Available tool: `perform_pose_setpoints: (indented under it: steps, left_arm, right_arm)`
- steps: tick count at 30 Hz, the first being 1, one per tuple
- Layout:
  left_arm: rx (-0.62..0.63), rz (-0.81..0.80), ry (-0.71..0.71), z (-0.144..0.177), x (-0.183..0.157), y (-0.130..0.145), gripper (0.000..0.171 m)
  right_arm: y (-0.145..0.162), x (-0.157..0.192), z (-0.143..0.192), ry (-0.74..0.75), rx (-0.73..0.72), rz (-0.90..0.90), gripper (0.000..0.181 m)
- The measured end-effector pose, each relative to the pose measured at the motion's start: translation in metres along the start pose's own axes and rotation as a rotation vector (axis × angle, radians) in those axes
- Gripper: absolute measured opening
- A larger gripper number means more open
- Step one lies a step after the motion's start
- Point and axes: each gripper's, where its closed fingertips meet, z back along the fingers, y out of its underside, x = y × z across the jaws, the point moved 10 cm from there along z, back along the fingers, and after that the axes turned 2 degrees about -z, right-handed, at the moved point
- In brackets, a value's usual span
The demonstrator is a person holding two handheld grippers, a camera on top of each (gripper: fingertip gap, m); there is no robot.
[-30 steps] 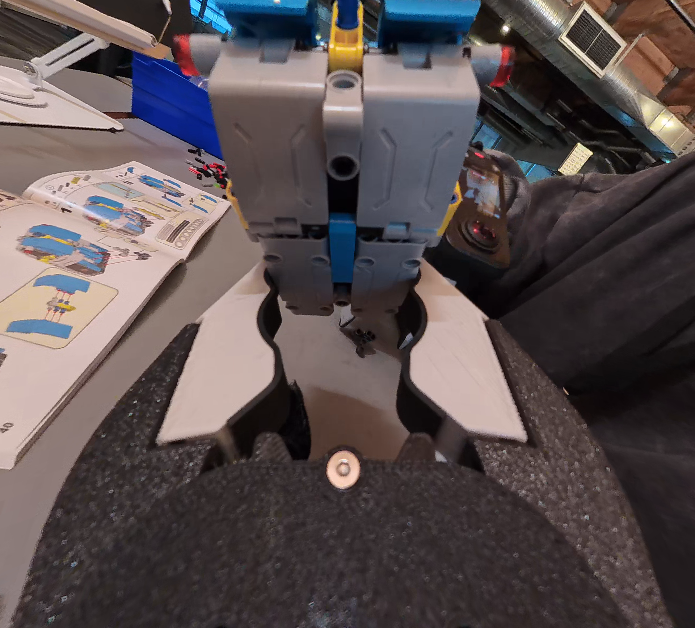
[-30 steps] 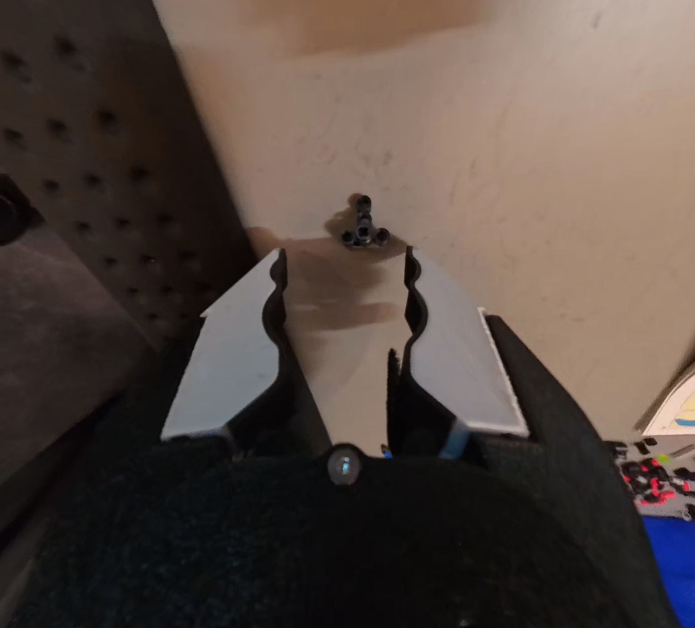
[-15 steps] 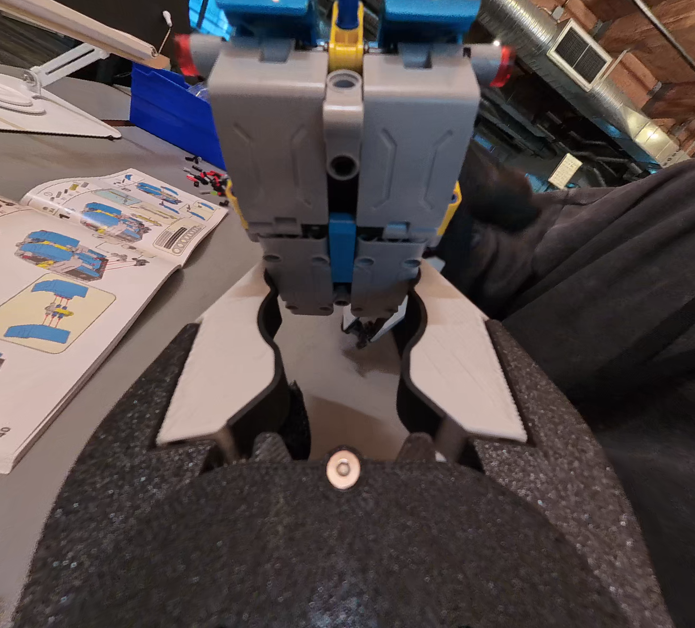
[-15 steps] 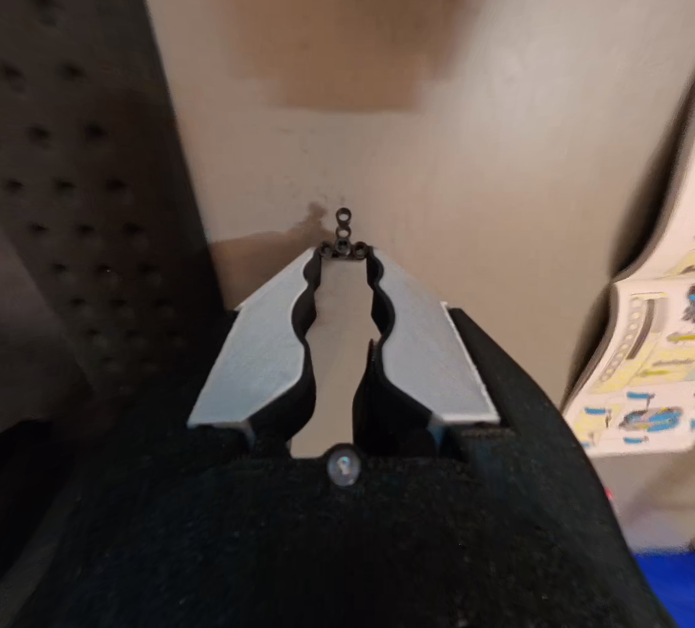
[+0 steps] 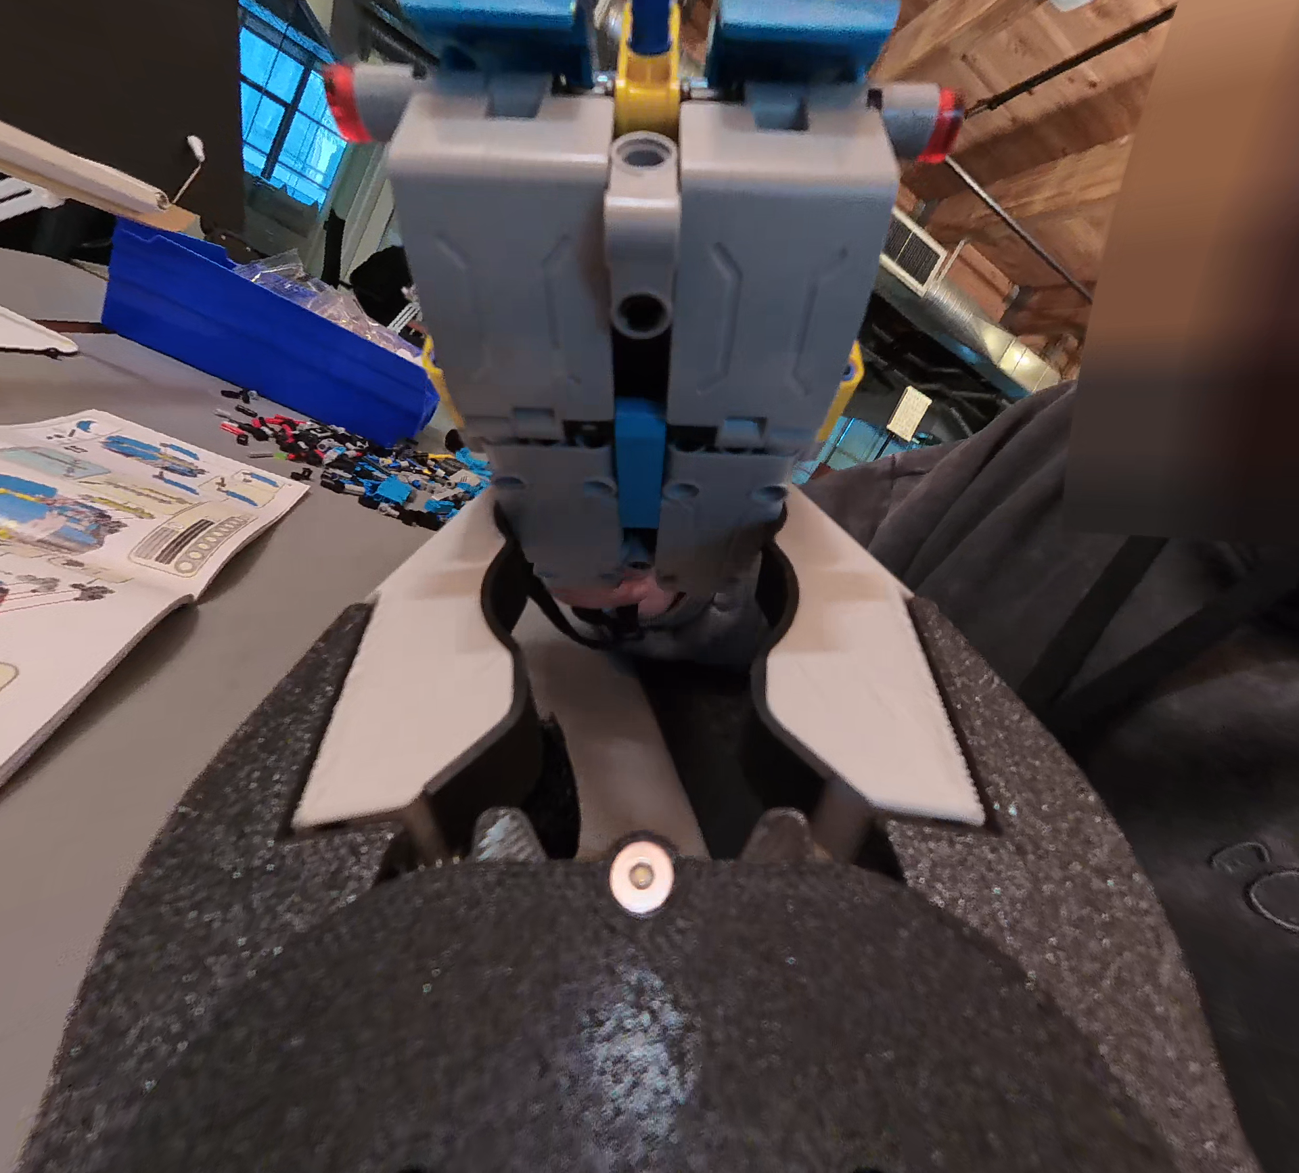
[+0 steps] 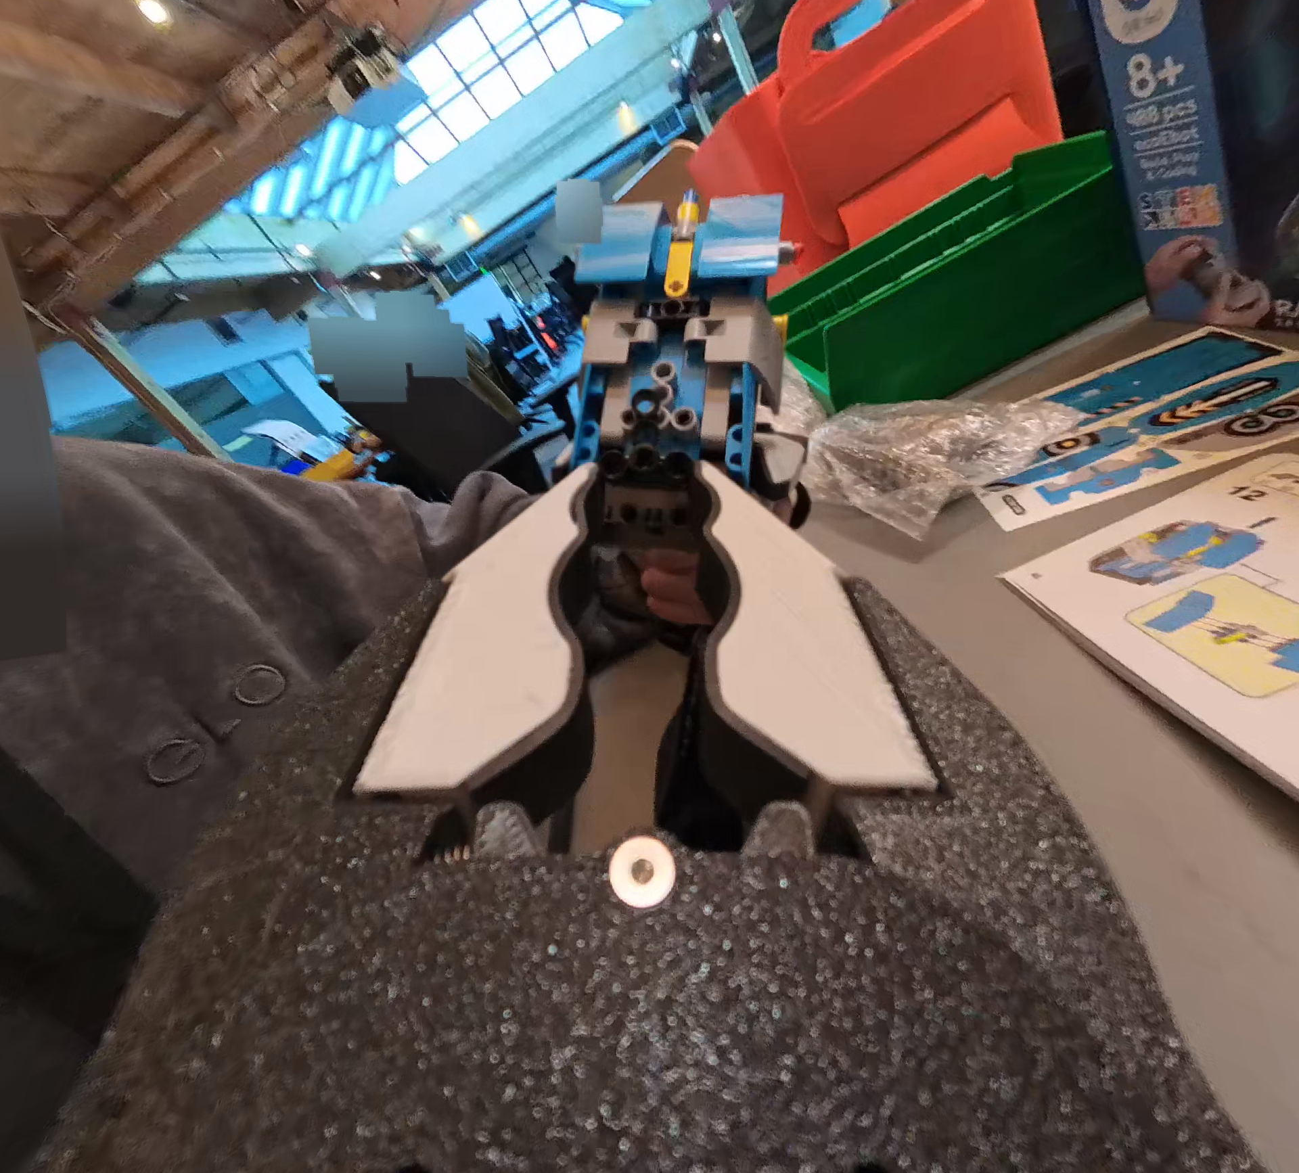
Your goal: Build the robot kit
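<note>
My left gripper [image 5: 640, 528] is shut on the lower end of a grey, blue and yellow brick model [image 5: 506, 268] and holds it upright above the table. My right gripper [image 6: 643, 478] is shut on a small black T-shaped connector piece [image 6: 643, 457]. It holds the piece right against the open, holed side of the same model [image 6: 731, 352]. I cannot tell whether the piece touches the model. A hand [image 6: 675, 591] shows behind the right fingers.
A blue bin [image 5: 260, 324], a pile of loose small pieces [image 5: 379, 471] and an open instruction booklet [image 5: 126, 528] lie on the grey table. The right wrist view shows a green bin [image 6: 984, 282], an orange carrier [image 6: 907, 85], a blue box [image 6: 1195, 85] and a plastic bag [image 6: 914, 450]. A person's dark grey garment [image 5: 1054, 577] is close by. Both grippers' tips are close together, under 4 cm apart.
My right gripper shut on the black piece on the table, lifted it and swung up to the model. My left gripper tilted upward with the model still in it.
</note>
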Motion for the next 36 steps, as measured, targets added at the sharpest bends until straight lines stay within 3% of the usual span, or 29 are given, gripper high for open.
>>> perform_pose_setpoints:
  steps: [6,15,23,30,36]
  left_arm:
    - [-0.045,0.022,-0.027,0.0,0.005,0.002,0.066]
    - [-0.099,0.019,-0.046,0.001,0.004,0.001,0.065]
    - [-0.175,0.053,-0.017,0.0,0.004,0.002,0.066]
    - [-0.083,0.071,-0.016,-0.004,0.005,0.007,0.066]
    - [-0.077,0.076,-0.018,-0.002,0.007,0.007,0.066]
  right_arm:
    - [0.004,0.0,-0.003,0.096,0.048,0.052,0.023]
    - [0.008,0.002,-0.005,0.108,0.095,0.05,0.023]
    - [0.006,0.002,-0.007,0.093,0.018,-0.004,0.023]
    - [0.0,0.0,-0.004,0.08,0.025,-0.017,0.023]
    - [-0.001,-0.001,-0.005,0.082,0.053,-0.032,0.023]
